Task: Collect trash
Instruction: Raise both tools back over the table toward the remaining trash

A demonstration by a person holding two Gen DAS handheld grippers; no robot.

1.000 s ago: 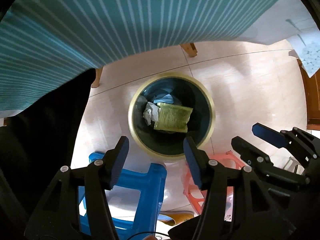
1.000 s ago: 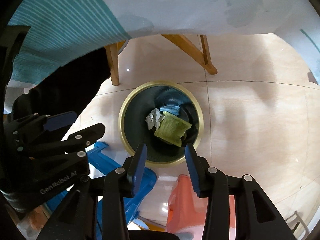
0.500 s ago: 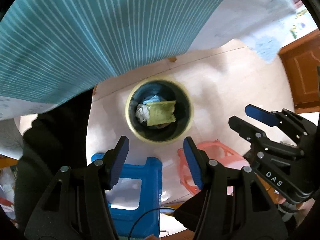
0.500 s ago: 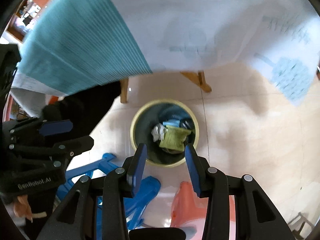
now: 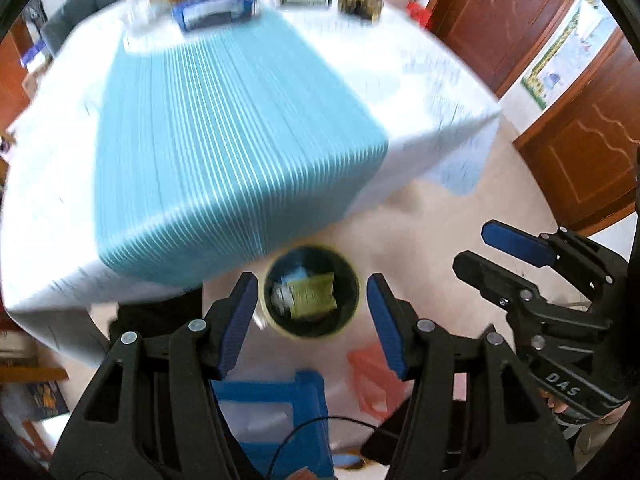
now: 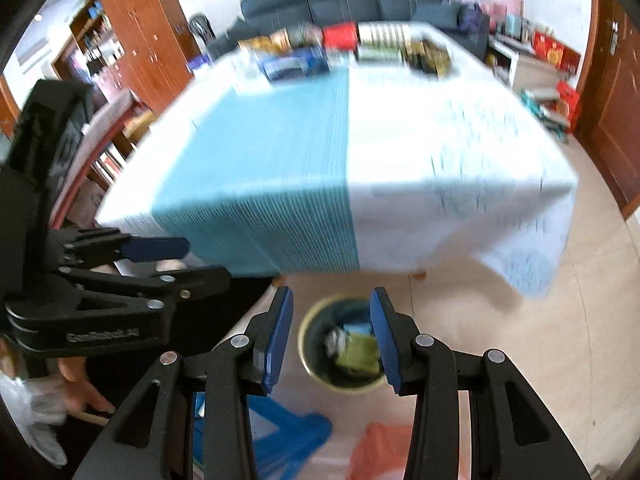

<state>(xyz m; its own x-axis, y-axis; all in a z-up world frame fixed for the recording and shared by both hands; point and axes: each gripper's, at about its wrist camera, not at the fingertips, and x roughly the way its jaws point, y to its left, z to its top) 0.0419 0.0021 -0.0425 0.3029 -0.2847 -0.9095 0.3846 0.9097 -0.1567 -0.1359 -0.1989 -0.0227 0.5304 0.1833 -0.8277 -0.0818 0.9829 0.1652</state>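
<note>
- Left gripper: fingers spread, nothing between the pads, nothing held. It also shows at the left edge of the right wrist view.
- Right gripper: fingers parted a bit narrower, also empty. Seen from the left wrist view it sits at the right edge, blue pad tips apart.
- Trash bin: round, dark inside, yellowish rim, standing on the tiled floor just off the near edge of the table. Both grippers are above it, well clear.
- Bin contents: an olive-green packet on top, crumpled white paper beside it on the left, and something blue behind them; the blue item is too blurred to identify.
- Table carries a teal striped cloth over a white patterned cloth, both hanging over the near edge. Boxes and cans line the far edge; labels unreadable from motion blur.
- Blue stool and orange-pink stool stand on the floor on the near side of the bin, both partly hidden behind the gripper fingers and cut off.
- A hand shows under the left gripper at the lower left of the right wrist view, with white plastic or paper by it; can't tell what it is.
- Whole scene smeared, the background most of all.
</note>
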